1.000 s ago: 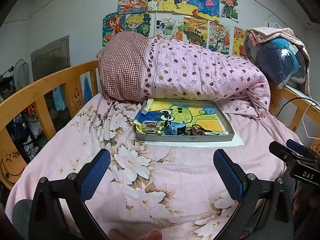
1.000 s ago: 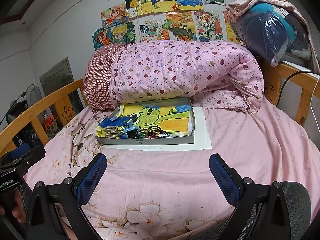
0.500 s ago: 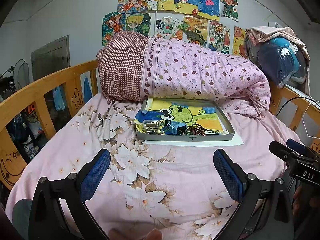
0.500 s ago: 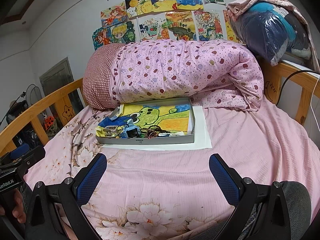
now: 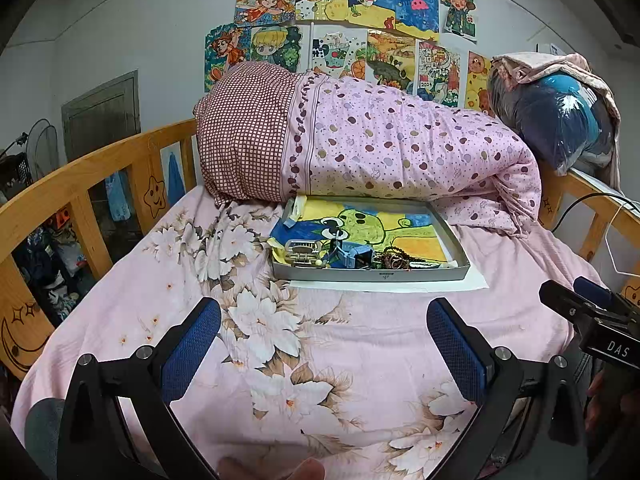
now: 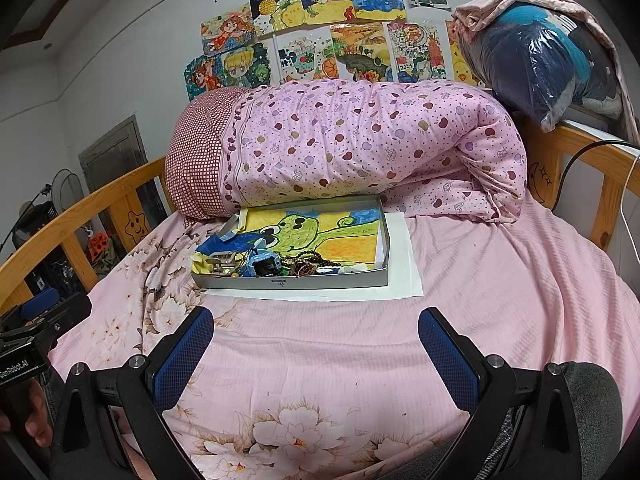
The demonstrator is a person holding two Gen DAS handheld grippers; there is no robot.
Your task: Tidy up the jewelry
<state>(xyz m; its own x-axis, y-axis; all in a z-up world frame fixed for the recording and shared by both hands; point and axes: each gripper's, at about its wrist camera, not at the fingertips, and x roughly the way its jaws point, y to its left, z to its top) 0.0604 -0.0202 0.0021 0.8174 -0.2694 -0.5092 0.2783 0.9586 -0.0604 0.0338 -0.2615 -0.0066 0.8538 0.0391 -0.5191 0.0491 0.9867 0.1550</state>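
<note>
A shallow grey tray (image 5: 376,276) (image 6: 292,281) lined with a cartoon drawing lies on the pink bed, on a white sheet of paper. Along its near edge sits a heap of jewelry: a metal clasp piece (image 5: 303,256) (image 6: 222,263), a blue box (image 5: 355,255) (image 6: 262,263) and dark beaded strands (image 5: 394,259) (image 6: 306,264). My left gripper (image 5: 324,340) hovers open above the floral sheet, well short of the tray. My right gripper (image 6: 316,344) is open too, equally far back, with nothing between its fingers.
A rolled pink quilt (image 5: 400,152) and a checked pillow (image 5: 244,132) lie right behind the tray. Wooden bed rails (image 5: 80,184) (image 6: 600,160) run along both sides. A bagged bundle (image 6: 536,64) rests on the right rail. Bare sheet spreads in front of the tray.
Both views have crept slightly nearer to the tray; the grippers stay open and nothing in the tray has moved.
</note>
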